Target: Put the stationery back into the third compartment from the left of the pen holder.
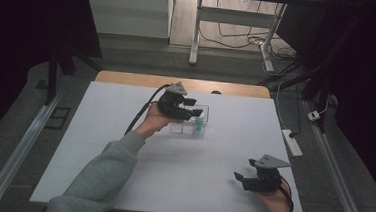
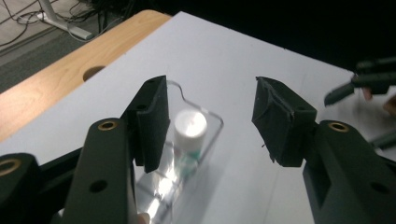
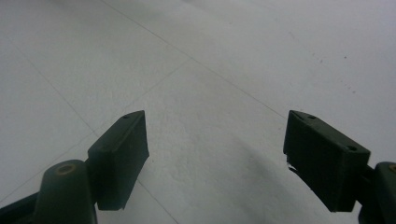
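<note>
The left gripper [image 1: 194, 109], black with a grey three-cornered plate on top, is held over the far middle of the table with its jaws spread wide and nothing between them; in the left gripper view [image 2: 210, 119] the gap between its two black pads is bare white surface. Just beside and partly under its left-hand jaw in that view sits a small clear plastic box with a notched rim [image 2: 205, 128], and upright inside it stands a small white cylindrical bottle with a green band low on its body [image 2: 189, 135] (the label is too blurred to read). From above, the clear box [image 1: 201, 121] lies right at the gripper's tips, the bottle [image 1: 199, 125] near its right end. The hand [image 1: 156, 118] holding this gripper comes out of a grey sleeve [image 1: 106, 170]. The right gripper [image 1: 240, 179], well apart near the table's near right corner, is also wide open and empty, its jaws [image 3: 215, 158] hanging low over the white tabletop sheet [image 3: 210, 70]. A strip of wooden table edge [image 1: 127, 78] shows beyond the white sheet.
</note>
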`<move>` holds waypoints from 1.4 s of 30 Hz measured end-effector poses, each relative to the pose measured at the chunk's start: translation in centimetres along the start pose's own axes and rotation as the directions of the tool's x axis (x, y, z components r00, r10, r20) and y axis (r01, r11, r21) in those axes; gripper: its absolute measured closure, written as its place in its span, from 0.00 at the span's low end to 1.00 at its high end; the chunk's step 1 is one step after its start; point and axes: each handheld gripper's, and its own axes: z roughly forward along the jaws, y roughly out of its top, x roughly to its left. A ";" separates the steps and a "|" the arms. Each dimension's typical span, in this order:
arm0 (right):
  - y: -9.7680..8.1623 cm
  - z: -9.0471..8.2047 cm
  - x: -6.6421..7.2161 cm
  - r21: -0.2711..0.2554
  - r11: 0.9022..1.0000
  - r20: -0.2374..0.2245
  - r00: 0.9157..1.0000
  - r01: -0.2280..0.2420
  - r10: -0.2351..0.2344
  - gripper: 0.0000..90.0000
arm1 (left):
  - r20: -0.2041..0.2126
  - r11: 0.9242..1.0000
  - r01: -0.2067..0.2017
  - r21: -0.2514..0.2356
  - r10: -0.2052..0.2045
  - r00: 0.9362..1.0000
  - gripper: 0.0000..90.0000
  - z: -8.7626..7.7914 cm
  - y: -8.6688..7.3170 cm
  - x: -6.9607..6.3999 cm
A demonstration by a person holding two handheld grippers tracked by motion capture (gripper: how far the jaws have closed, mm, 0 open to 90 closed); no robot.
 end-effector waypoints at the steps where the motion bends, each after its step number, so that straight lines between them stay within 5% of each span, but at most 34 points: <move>1: 0.0 0.0 0.0 0.000 1.000 0.000 1.000 0.001 -0.001 0.24 | -0.003 1.000 -0.004 0.005 0.004 1.000 0.50 -0.3 -0.3 -0.1; 16: 0.0 0.1 0.1 -0.001 1.000 -0.006 1.000 0.005 -0.005 0.24 | -0.016 0.999 -0.006 0.032 0.007 1.000 0.50 -4.0 -4.7 -1.3; 28: 0.0 0.0 0.1 -0.003 1.000 -0.004 1.000 0.004 -0.004 0.24 | -0.047 0.997 0.046 0.055 -0.044 0.998 0.47 -7.2 -8.9 -2.2; 42: 0.1 -0.1 0.1 -0.007 1.000 -0.005 1.000 0.006 -0.006 0.24 | -0.121 0.989 0.112 0.099 -0.100 0.988 0.43 -11.2 -14.4 -3.5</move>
